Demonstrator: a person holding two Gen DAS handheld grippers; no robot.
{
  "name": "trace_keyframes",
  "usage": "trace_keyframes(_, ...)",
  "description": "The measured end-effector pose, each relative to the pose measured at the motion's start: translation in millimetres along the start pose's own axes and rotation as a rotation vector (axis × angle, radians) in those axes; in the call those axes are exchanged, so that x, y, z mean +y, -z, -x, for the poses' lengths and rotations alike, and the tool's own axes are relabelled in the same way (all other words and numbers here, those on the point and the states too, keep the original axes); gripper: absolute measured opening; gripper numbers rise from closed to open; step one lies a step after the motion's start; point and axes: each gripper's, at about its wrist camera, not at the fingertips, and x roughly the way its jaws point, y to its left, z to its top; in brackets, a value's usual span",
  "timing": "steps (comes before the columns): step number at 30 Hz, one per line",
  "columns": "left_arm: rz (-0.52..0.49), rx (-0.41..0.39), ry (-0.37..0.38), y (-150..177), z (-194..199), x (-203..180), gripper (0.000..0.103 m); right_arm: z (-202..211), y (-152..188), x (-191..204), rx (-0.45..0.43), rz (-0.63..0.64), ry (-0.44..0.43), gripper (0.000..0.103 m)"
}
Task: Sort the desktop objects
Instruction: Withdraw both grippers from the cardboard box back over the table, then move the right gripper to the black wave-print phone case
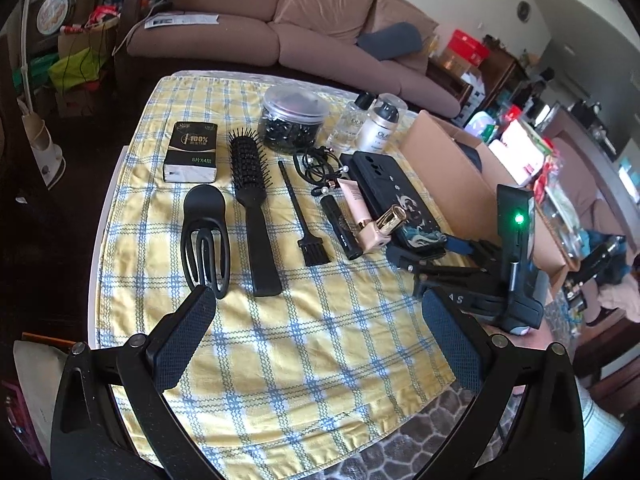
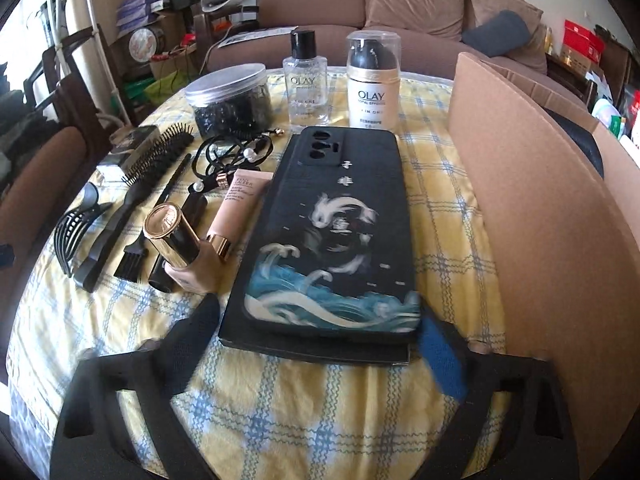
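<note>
A black phone case with a fish and wave print (image 2: 332, 236) lies on a flat black box (image 2: 248, 340) on the yellow checked cloth (image 2: 320, 412). My right gripper (image 2: 320, 344) is open, its fingers on either side of the case's near end; it also shows in the left wrist view (image 1: 420, 252). My left gripper (image 1: 320, 336) is open and empty above bare cloth. To the left of the case lie a pink tube (image 2: 236, 204), a gold-capped bottle (image 2: 176, 240), a black tube (image 1: 340, 228), a small brush (image 1: 304, 216), a hairbrush (image 1: 252, 200) and a hair claw (image 1: 204, 236).
An open cardboard box (image 2: 540, 220) stands right of the case. Two Olay bottles (image 2: 306, 80) (image 2: 372, 84), a jar of black hair ties (image 2: 230, 100), loose hair ties with pearls (image 2: 236, 152) and a tissue pack (image 1: 191, 152) sit farther back. A sofa (image 1: 280, 20) is behind the table.
</note>
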Motion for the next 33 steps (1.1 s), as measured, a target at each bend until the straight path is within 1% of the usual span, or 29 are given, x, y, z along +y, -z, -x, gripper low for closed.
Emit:
trace_keyframes(5, 0.007, -0.008, 0.009, -0.2, 1.9, 0.1, 0.103, 7.3, 7.6, -0.3, 0.019, 0.0, 0.006, 0.091)
trace_keyframes(8, 0.017, -0.004, 0.039, 0.5, 1.5, -0.9, 0.103, 20.4, 18.9, 4.9, 0.04, -0.013, 0.016, 0.091)
trace_keyframes(13, 0.066, 0.049, 0.164, 8.3, -7.7, -4.7, 0.103, 44.9, 47.8, 16.8, 0.064, -0.033, 0.004, 0.091)
trace_keyframes(18, 0.121, 0.155, 0.303, 30.0, -28.8, -20.4, 0.103, 74.1, 83.3, 23.5, 0.088, -0.059, -0.022, 0.091)
trace_keyframes(20, 0.125, 0.205, 0.331, 40.0, -41.2, -29.6, 0.103, 86.0, 95.0, 24.3, 0.096, -0.072, -0.04, 0.091)
trace_keyframes(22, 0.132, 0.237, 0.342, 45.5, -50.1, -36.3, 0.103, 94.4, 103.8, 25.6, 0.102, -0.09, -0.064, 0.091)
trace_keyframes(24, 0.162, 0.27, 0.376, 51.0, -61.5, -41.5, 0.103, 103.4, 111.5, 26.3, 0.107, -0.11, -0.091, 0.091)
trace_keyframes(26, 0.192, 0.281, 0.407, 53.6, -67.9, -45.1, 0.103, 109.5, 117.5, 26.9, 0.111, -0.131, -0.116, 0.091)
trace_keyframes(31, 0.255, 0.291, 0.466, 53.3, -75.1, -45.9, 0.103, 123.2, 129.2, 33.4, 0.105, -0.129, -0.135, 0.091)
trace_keyframes(33, 0.281, 0.306, 0.503, 55.1, -79.1, -47.6, 0.103, 127.0, 132.4, 38.1, 0.097, -0.119, -0.15, 0.091)
